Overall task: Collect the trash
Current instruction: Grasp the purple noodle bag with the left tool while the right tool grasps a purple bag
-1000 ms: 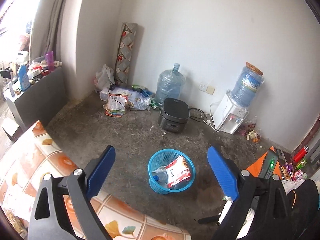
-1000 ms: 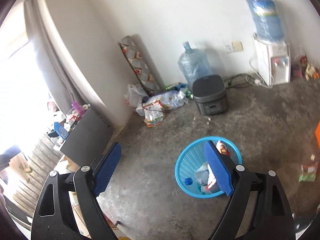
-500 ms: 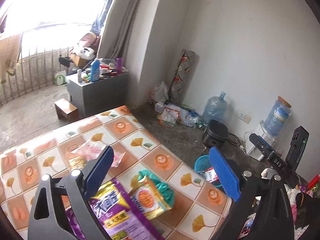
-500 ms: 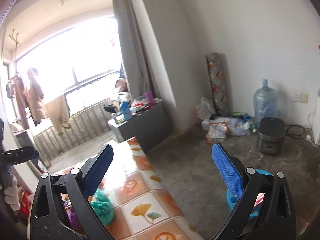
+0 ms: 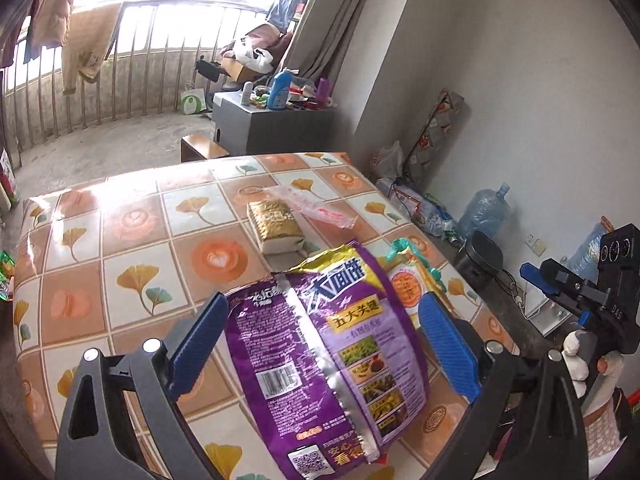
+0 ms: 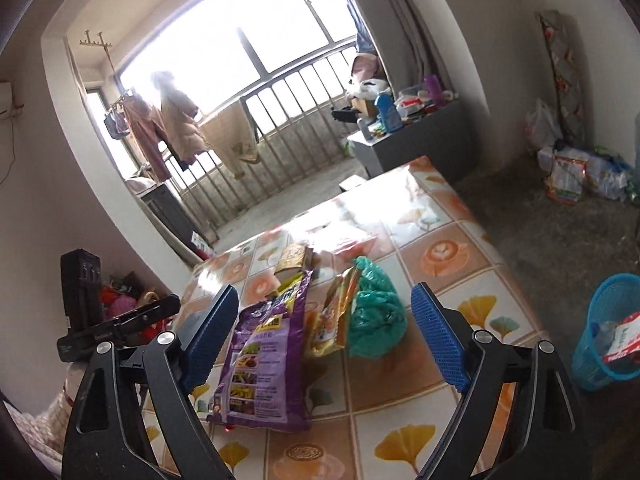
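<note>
Both grippers hovered low over the tile-patterned worktop [image 5: 120, 240], angled down at the litter. The left gripper [image 5: 324, 344] had its blue fingers [image 5: 196, 340] spread wide to either side of the large purple foil snack bag [image 5: 328, 360], gripping nothing. The right gripper [image 6: 324, 336] was equally wide open and empty above the same bag, a yellow wrapper [image 6: 330, 320] and a crumpled green plastic bag [image 6: 374, 312]. The blue mesh wastebasket [image 6: 600, 344] stood on the floor to the right
</note>
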The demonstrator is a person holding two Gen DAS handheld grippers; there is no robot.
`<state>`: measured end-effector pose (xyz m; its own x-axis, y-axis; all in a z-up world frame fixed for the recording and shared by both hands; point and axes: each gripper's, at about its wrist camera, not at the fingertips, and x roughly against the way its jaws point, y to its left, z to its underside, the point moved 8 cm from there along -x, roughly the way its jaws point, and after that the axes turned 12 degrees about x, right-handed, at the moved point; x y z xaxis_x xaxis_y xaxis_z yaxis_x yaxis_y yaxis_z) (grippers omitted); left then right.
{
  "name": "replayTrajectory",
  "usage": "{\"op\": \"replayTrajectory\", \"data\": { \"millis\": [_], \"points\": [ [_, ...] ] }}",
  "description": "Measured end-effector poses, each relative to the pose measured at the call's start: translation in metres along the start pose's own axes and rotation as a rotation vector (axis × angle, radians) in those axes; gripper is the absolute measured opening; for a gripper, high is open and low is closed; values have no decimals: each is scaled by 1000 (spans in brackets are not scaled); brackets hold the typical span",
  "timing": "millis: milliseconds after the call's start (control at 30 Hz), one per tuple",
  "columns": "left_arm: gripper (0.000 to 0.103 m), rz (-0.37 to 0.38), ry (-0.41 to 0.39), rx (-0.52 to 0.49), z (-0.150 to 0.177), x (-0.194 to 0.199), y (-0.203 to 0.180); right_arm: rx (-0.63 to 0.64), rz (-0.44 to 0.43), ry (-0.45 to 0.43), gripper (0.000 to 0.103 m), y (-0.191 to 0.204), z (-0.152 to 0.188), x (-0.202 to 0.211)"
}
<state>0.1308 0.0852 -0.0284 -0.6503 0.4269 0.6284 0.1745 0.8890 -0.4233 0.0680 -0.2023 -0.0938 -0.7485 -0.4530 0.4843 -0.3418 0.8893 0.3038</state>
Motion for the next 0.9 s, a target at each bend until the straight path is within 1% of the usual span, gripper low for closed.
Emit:
{"op": "replayTrajectory", "data": {
  "millis": [33,100,167,267,300,333,400,467,500,533,567,600,633,700,733,800,900],
  "points": [
    [93,-6,8,7,5,-3,5,-5,-17,24,76,5,4,-5],
    [87,-2,33,19,15,-7,10,-18,-50,75,71,19,17,-12],
    [82,12,56,27,23,-10,16,-31,-88,119,68,28,28,-20],
    [73,34,95,44,33,-17,21,-56,-128,182,68,40,42,-31],
    [68,35,107,53,35,-20,23,-68,-135,202,67,41,47,-36],
    [66,34,122,63,38,-23,27,-79,-138,221,66,42,50,-40],
    [57,23,150,83,42,-31,33,-118,-152,254,62,40,55,-50],
    [51,15,177,98,48,-38,38,-167,-166,278,58,37,59,-60],
    [48,13,190,100,52,-42,40,-187,-170,289,55,36,61,-64],
    [47,10,201,101,54,-45,42,-202,-179,299,53,36,62,-68],
    [44,9,213,100,57,-47,41,-215,-194,308,48,37,63,-70],
    [43,8,223,98,60,-49,42,-227,-214,315,41,41,65,-72],
    [42,3,231,94,63,-50,42,-233,-235,318,37,45,64,-72],
    [39,-12,240,89,66,-52,45,-210,-261,302,27,56,59,-65],
    [39,-17,241,94,66,-52,48,-192,-271,292,25,62,55,-62],
    [38,-21,249,109,67,-51,53,-168,-317,267,15,75,48,-55],
    [37,-19,251,115,69,-48,59,-147,-394,246,9,93,40,-52]
  ]
}}
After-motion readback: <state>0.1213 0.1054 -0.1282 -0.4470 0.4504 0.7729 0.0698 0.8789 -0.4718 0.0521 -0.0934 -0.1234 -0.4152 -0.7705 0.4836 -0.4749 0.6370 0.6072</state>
